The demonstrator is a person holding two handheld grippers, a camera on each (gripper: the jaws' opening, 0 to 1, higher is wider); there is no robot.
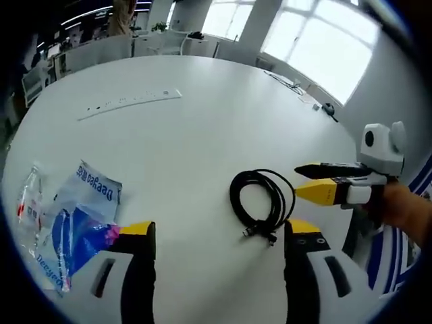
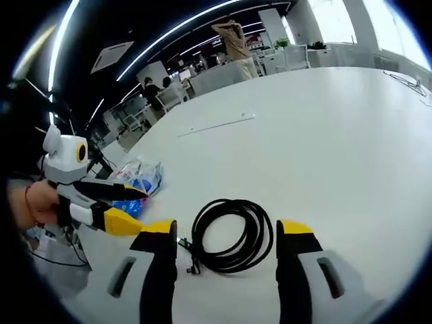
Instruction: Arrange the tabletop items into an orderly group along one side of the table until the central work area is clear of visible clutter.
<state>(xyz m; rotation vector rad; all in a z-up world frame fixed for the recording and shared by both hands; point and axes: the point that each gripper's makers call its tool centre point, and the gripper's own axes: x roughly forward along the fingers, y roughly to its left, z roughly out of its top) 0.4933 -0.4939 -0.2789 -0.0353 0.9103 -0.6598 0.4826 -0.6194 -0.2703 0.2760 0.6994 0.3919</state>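
Coiled cable (image 2: 233,235) between wide right gripper (image 2: 226,239), left gripper (image 1: 219,233) wide, plastic bag (image 1: 81,216) partly hidden.

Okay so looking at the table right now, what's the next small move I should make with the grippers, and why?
Probably ease the right gripper forward and down so its open fingers straddle the coiled black cable, then close. The cable lies loose mid-table just ahead of it, while the blue plastic bag already sits nearer the table edge, a likely place to group things.
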